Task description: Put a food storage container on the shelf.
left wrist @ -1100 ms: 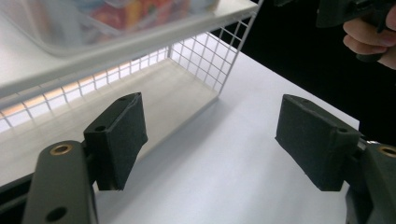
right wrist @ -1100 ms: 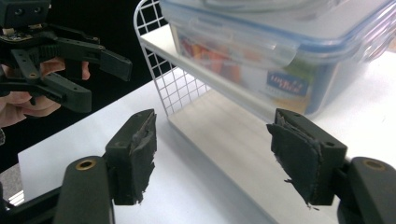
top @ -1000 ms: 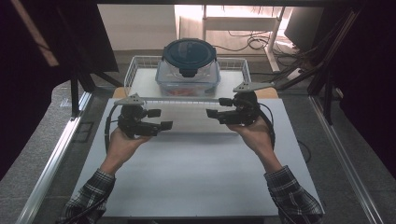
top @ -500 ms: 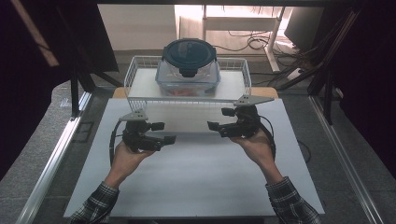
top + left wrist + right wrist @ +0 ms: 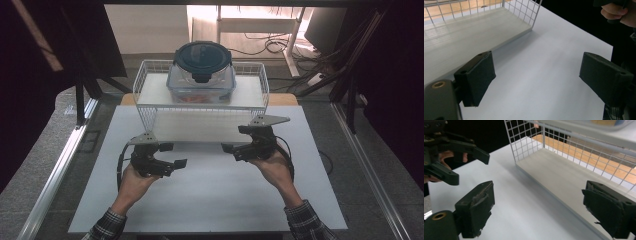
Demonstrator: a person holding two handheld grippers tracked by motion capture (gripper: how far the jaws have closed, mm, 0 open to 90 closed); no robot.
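Left gripper and right gripper: jaws apart, just been opening, nothing between, both low over white board. Wire rack just beyond; lidded container on top shelf.

Both grippers matte black: left gripper, right gripper, each with a grey three-cornered top plate and black cable. Jaw pads frayed, brass-ringed screw hole at base. Plaid sleeves.

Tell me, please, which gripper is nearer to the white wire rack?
The right gripper is nearer: it is just beside the front right corner of the white wire rack. The left gripper is lower on the table, a little before the front left corner.
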